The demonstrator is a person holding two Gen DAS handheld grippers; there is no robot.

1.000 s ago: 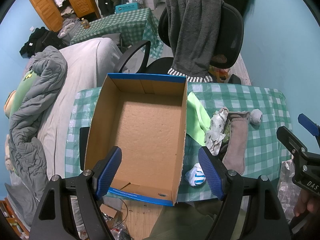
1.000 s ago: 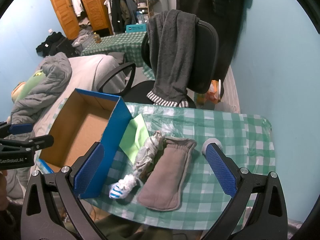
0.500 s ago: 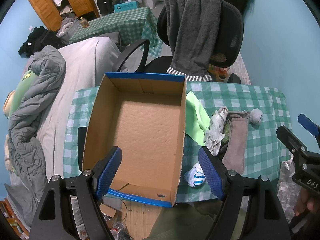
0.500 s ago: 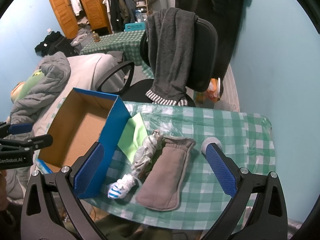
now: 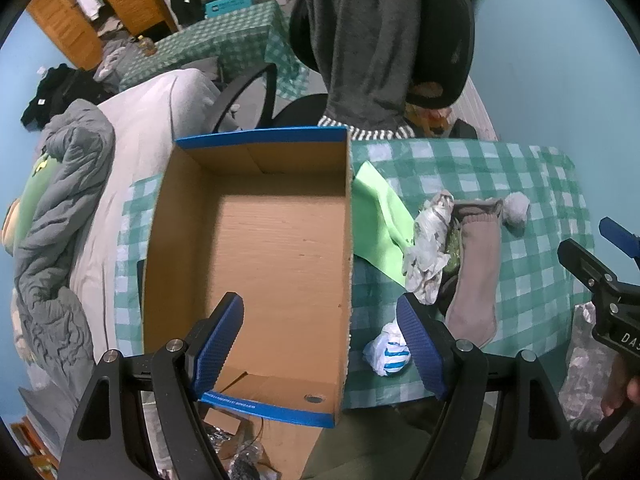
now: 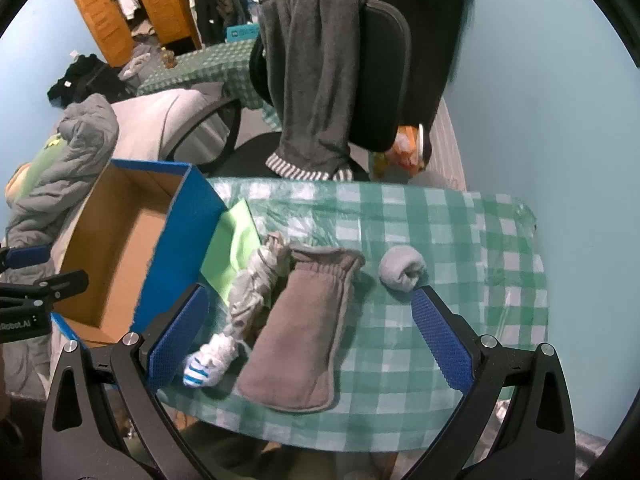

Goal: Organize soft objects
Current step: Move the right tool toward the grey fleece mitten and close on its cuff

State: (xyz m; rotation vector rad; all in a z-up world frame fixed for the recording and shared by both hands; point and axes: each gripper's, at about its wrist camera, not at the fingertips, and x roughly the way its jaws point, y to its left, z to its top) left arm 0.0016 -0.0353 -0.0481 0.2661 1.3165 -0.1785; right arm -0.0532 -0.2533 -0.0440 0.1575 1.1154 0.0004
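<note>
Hovering apart and empty, two tongs, left (image 5: 320, 344), right (image 6: 308, 332), one box (image 5: 248, 240), one rolled sock (image 6: 402, 268), one brown pouch (image 6: 304, 332)

Pale blue walls (image 6: 540, 100) enclose a black office chair (image 6: 380, 80), wooden wardrobes (image 6: 120, 8) and a checked table (image 5: 500, 168).

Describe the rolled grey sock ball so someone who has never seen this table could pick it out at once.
Start at the green checked table with the blue box at its left end. Right of the box lies a row of soft things: a green cloth, a twisted pale rag, then a flat brown sock. The sock ball sits alone just right of that sock's cuff, the only round, rolled item.
</note>
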